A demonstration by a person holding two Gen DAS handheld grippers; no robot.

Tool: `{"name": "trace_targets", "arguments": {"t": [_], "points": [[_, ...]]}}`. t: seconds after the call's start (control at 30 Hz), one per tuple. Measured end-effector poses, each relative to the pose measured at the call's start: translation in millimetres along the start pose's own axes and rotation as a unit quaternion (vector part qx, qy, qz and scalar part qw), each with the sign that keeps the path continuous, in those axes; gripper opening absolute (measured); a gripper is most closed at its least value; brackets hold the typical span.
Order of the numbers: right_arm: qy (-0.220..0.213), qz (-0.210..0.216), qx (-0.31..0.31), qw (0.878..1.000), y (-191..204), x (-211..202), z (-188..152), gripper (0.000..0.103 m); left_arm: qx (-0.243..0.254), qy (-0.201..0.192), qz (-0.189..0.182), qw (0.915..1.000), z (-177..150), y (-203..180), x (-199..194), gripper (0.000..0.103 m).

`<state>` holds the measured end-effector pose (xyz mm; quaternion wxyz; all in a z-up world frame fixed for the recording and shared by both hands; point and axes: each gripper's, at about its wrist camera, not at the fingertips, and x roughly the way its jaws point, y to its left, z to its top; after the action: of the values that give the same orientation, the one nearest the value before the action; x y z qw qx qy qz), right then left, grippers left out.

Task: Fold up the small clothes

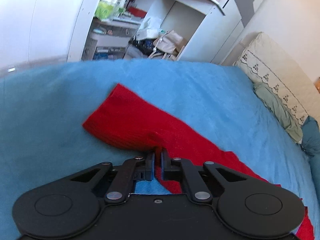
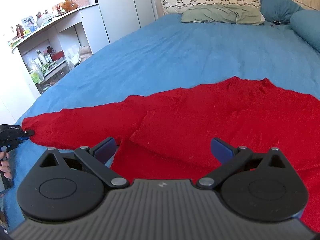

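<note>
A red knit sweater (image 2: 200, 116) lies spread on the blue bedspread (image 2: 180, 50), one sleeve stretched out to the left. In the left wrist view my left gripper (image 1: 158, 151) is shut on the near edge of that red sleeve (image 1: 130, 120), a small pucker of cloth rising just past the tips. The same gripper (image 2: 28, 135) shows at the far left of the right wrist view, pinching the cuff end. My right gripper (image 2: 163, 147) stands open low over the sweater's body near the armpit, its blue pads (image 2: 222, 150) wide apart with cloth below them.
Pillows (image 2: 212, 0) and a blue bolster (image 2: 306, 28) line the head of the bed. White shelves (image 2: 50, 46) full of bottles and bags stand beside the bed's left edge. A hand (image 2: 5, 166) holds the left gripper's handle.
</note>
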<state>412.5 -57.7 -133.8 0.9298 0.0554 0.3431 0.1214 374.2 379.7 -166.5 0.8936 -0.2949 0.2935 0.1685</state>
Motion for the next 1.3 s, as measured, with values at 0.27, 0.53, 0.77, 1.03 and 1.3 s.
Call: {"name": "trace_targets", "arguments": {"t": [0.27,0.53,0.77,1.03,1.3], "points": [[-0.036,0.0,0.021,0.999,-32.2,-32.9,15.5,0.103,0.096,-0.073,-0.052,0.9914,24.5,-91.6,-52.7,0.006],[-0.084,-0.047,0.071,0.993,-113.7,-85.9,27.9,0.103,0.29,-0.082,-0.213,0.9294,-42.3,-312.5,-96.4,0.006],[-0.075,-0.123,0.123,0.982,-209.5,-115.8,9.3,0.103,0.416,0.06,-0.268,0.8669,-217.5,-432.7,-46.5,0.006],[-0.043,-0.134,0.128,0.982,-261.9,-110.0,-19.3,0.103,0.453,0.11,-0.263,0.8445,-304.4,-425.6,-25.9,0.017],[-0.045,-0.098,0.038,0.993,-228.9,-91.3,-5.0,0.103,0.438,0.052,-0.24,0.8651,-234.0,-371.0,-77.1,0.092]]}}
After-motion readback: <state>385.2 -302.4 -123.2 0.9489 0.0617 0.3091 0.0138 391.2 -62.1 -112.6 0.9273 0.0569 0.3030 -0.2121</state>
